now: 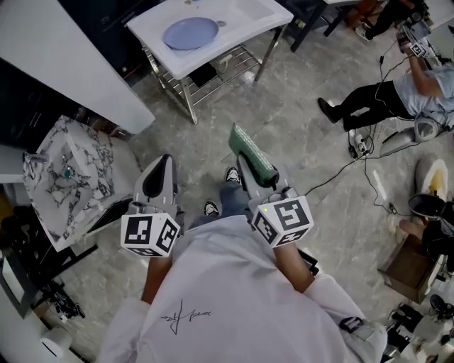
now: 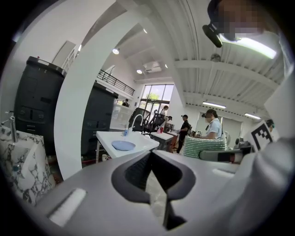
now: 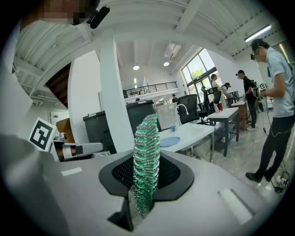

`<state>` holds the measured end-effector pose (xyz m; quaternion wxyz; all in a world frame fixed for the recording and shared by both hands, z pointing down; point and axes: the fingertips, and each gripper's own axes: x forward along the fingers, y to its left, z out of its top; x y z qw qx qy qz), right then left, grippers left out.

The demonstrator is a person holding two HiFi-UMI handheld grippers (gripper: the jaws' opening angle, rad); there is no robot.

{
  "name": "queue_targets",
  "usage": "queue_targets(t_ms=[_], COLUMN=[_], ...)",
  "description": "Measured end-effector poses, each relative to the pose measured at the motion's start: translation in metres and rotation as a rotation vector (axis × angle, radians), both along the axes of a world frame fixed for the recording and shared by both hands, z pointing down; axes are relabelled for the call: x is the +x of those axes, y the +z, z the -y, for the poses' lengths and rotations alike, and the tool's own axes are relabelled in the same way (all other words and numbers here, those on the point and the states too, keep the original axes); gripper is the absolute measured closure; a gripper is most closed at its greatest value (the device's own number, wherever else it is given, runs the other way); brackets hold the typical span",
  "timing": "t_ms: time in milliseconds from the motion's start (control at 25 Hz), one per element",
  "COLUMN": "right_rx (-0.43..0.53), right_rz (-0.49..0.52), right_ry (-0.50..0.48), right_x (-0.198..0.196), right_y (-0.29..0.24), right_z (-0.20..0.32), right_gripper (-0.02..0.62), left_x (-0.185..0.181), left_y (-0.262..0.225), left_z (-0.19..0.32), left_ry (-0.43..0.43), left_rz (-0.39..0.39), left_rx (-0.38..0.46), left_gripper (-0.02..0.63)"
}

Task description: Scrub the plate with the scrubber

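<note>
A pale blue plate (image 1: pixel 190 32) lies on a white sink table (image 1: pixel 248 21) far ahead of me; it also shows in the left gripper view as the plate (image 2: pixel 123 145) and in the right gripper view as the plate (image 3: pixel 169 141). My right gripper (image 1: pixel 245 152) is shut on a green scrubber (image 1: pixel 250 154), which stands upright between the jaws as the scrubber (image 3: pixel 146 163). My left gripper (image 1: pixel 162 164) is shut with nothing in it; its jaws meet in the left gripper view, left gripper (image 2: pixel 150 171). Both grippers are held at waist height, well short of the table.
A marble-patterned basin (image 1: pixel 67 177) stands at my left. A white column (image 1: pixel 64 57) rises beside the sink table. People stand and sit at the right, one seated person (image 1: pixel 397 96) among cables on the floor. A faucet (image 2: pixel 133 120) sits behind the plate.
</note>
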<state>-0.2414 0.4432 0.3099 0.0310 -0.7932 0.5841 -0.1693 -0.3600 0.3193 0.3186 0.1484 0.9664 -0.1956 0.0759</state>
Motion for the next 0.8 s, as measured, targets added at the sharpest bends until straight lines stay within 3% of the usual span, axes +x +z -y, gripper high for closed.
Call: queue_targets(t_ms=[520,800], right_rx=[-0.079,-0.059], right_rz=[0.200,0.274], right_ry=[0.014,-0.018], right_x=[0.120,0.165], right_y=[0.050,0.061], right_z=[0.026,0.044], right_gripper=[0.544,0.544], left_x=[0.135,0.192], left_y=[0.006,0.007], left_z=[0.016,0.016], left_ry=[0.068,0.099], left_rz=[0.085,0.161], left_rx=[-0.018,0.084], left_gripper=[0.551,0.551])
